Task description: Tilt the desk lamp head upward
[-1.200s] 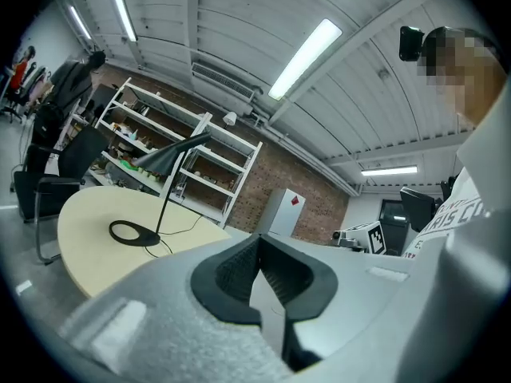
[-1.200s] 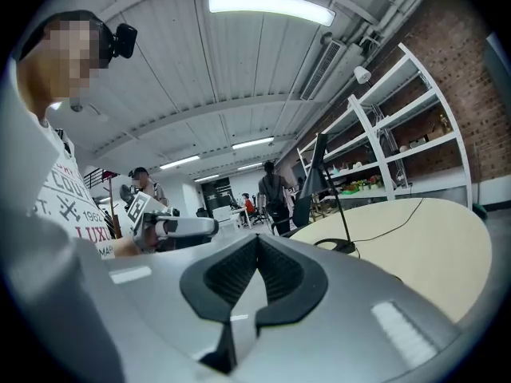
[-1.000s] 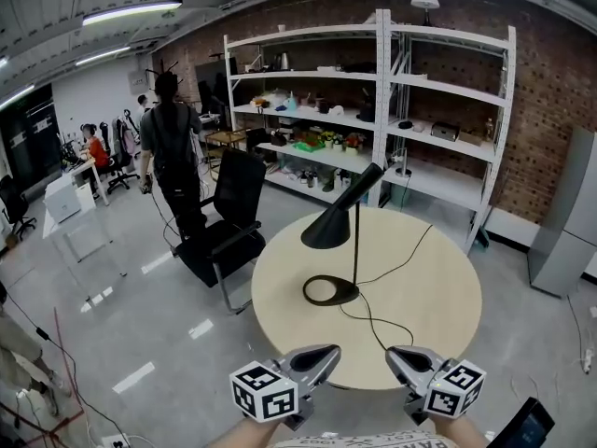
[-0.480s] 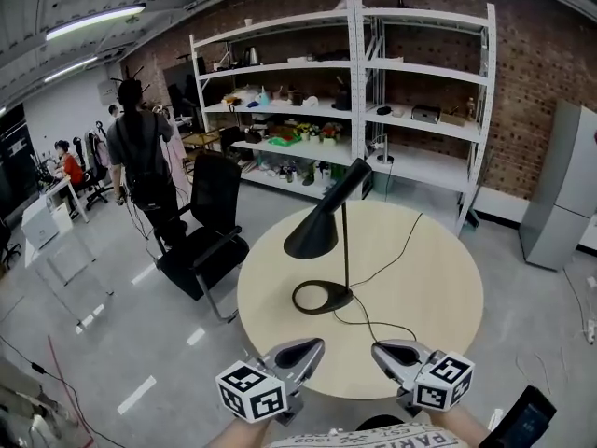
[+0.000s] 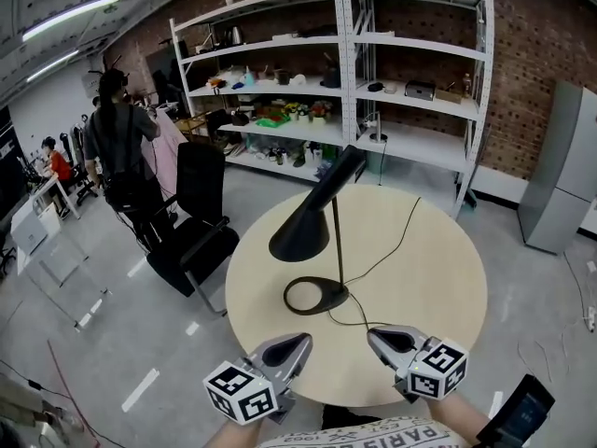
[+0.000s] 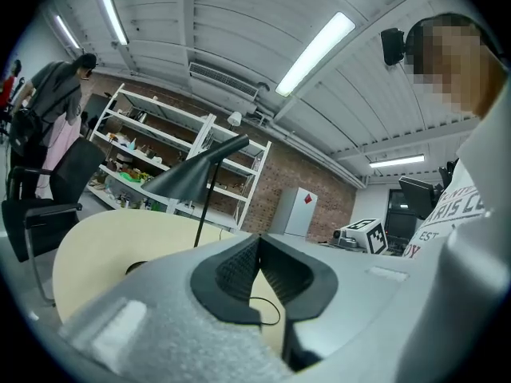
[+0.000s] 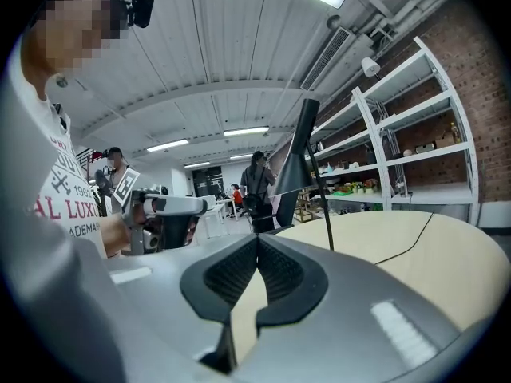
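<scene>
A black desk lamp [image 5: 334, 241] stands near the middle of the round table [image 5: 429, 287], its shade [image 5: 300, 234] sloping down toward the left. Both grippers hover over the table's near edge, apart from the lamp. The left gripper [image 5: 300, 343] and the right gripper [image 5: 375, 336] each have jaws pressed together on nothing

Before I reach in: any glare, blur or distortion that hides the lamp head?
Head view: even light, sharp, lamp head dark against the pale table, shelves bowed toward the edges. Left gripper view: strong fisheye, black corners, bright ceiling tube, no glare on the lamp head. Right gripper view: same fisheye, lamp head sharp.
</scene>
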A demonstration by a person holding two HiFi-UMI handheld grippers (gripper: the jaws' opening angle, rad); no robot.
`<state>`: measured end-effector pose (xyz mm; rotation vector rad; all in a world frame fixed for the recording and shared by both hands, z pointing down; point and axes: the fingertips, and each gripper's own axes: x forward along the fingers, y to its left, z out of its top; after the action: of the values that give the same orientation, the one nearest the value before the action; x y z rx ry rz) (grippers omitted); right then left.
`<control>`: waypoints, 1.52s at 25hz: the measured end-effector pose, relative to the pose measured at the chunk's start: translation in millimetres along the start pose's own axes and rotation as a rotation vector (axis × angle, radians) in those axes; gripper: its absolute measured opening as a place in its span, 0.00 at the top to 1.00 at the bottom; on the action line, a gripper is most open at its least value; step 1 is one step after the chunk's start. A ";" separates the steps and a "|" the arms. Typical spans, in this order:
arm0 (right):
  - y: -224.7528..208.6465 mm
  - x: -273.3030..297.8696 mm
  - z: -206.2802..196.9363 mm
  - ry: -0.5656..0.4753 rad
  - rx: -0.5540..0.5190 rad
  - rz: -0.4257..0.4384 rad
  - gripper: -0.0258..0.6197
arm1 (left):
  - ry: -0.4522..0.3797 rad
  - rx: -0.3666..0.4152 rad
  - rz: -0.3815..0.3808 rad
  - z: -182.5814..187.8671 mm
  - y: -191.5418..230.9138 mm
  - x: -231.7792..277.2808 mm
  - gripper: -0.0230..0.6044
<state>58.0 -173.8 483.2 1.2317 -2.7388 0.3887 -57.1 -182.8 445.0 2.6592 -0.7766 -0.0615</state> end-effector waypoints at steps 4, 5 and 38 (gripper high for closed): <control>-25.2 28.3 8.6 -0.010 -0.010 0.001 0.96 | 0.007 -0.008 0.024 3.8 27.0 10.2 0.96; -31.6 35.7 10.7 -0.010 -0.015 0.005 0.96 | 0.008 -0.011 0.029 4.8 34.2 14.2 0.96; -148.4 188.7 21.1 0.104 -0.259 -0.058 0.89 | 0.038 -0.114 0.119 15.8 133.9 46.3 0.96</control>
<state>43.8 -409.9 529.5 1.1831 -2.5605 0.0856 -88.7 -317.0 481.2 2.4953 -0.8893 -0.0233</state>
